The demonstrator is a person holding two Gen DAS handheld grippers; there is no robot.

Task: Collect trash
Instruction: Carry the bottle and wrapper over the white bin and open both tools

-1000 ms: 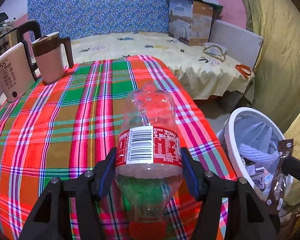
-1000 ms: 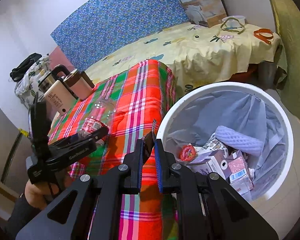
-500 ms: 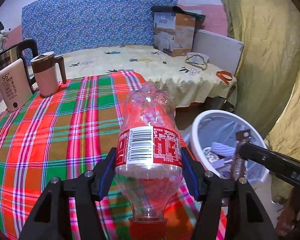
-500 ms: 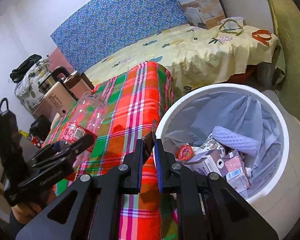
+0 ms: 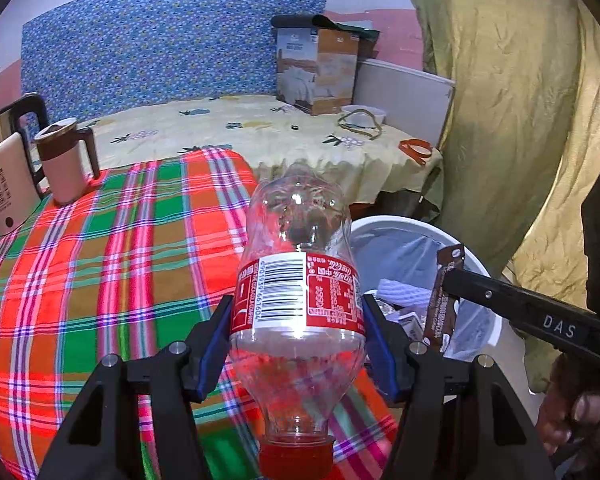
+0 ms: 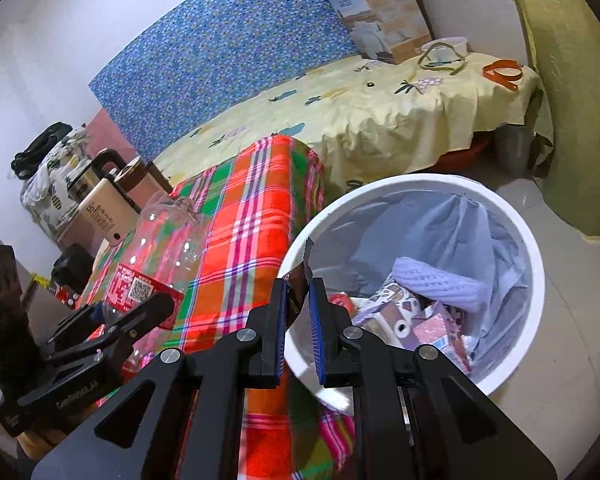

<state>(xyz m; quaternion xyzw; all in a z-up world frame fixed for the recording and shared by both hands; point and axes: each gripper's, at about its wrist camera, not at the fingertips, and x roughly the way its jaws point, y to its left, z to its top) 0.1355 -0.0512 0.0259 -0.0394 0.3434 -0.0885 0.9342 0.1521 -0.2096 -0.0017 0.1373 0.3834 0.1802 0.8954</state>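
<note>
Left wrist view: the left gripper [image 5: 296,344] is clamped across the red label of a clear empty plastic bottle with a red cap [image 5: 296,300], carried cap toward the camera, above the near corner of the red-and-green plaid tablecloth [image 5: 100,260] and just beside the round white waste bin with a grey liner [image 5: 496,320]. The right gripper [image 6: 298,312] pinches a brown foil snack wrapper [image 6: 298,284] at the bin's near rim. Recommended: bring each item fully inside the rim before parting the jaws. The light wrapper may cling to a pad or drift. The bottle may bounce off the trash already in the bin, so it should be lowered first.
</note>
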